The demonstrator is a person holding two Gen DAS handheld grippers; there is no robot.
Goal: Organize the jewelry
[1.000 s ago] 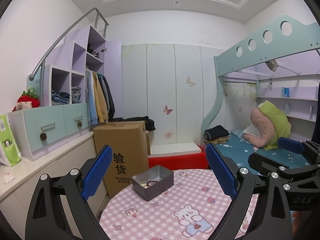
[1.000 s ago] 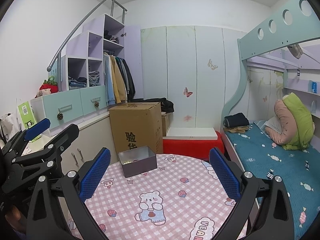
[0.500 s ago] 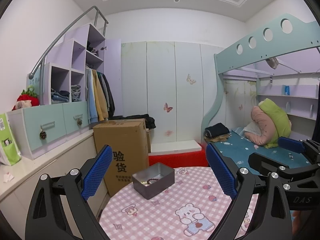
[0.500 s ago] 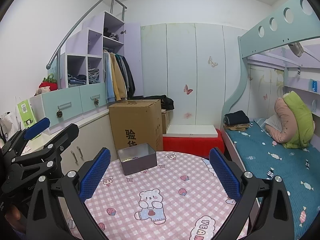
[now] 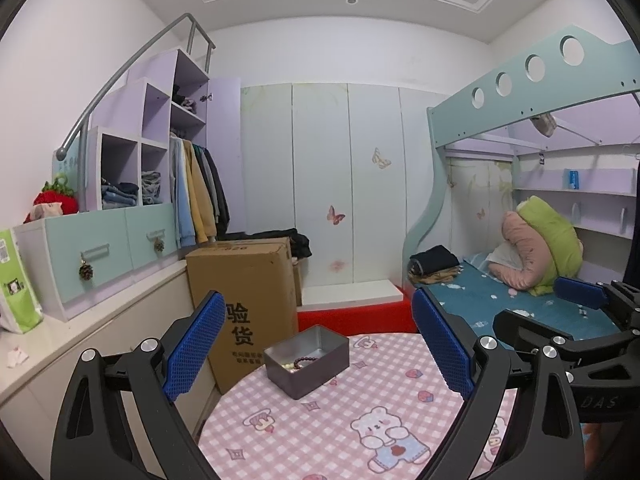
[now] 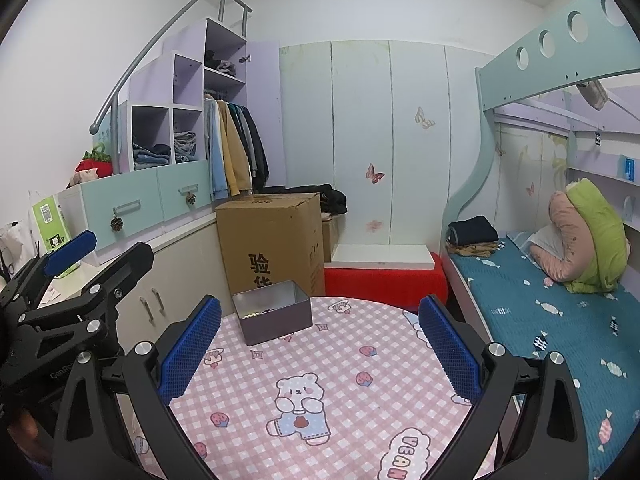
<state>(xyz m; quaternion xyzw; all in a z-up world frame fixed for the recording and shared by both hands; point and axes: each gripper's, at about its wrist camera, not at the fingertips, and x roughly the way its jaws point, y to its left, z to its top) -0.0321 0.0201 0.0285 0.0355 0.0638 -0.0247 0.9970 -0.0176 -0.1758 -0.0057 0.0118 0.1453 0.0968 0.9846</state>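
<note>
A grey metal tin (image 5: pixel 307 360) (image 6: pixel 273 313) stands near the far edge of a round table with a pink checked cloth (image 5: pixel 360 420) (image 6: pixel 320 380). Inside it lie a dark bead bracelet (image 5: pixel 305 361) and some pale beads (image 6: pixel 251 315). My left gripper (image 5: pixel 318 344) hovers open above the table, short of the tin, nothing between its blue pads. My right gripper (image 6: pixel 320 344) is open too, empty, with the tin ahead and left of it. Each gripper shows at the side of the other's view.
A cardboard box (image 5: pixel 244 304) stands on the floor just behind the table. A red step (image 6: pixel 384 284) lies beyond it. A bunk bed with blue bedding (image 6: pixel 552 320) runs along the right. A white counter (image 5: pixel 72 340) with drawers lines the left wall.
Both views have tilted and drawn back slightly from the table; the tin sits a little farther off. Both grippers stay open and empty.
</note>
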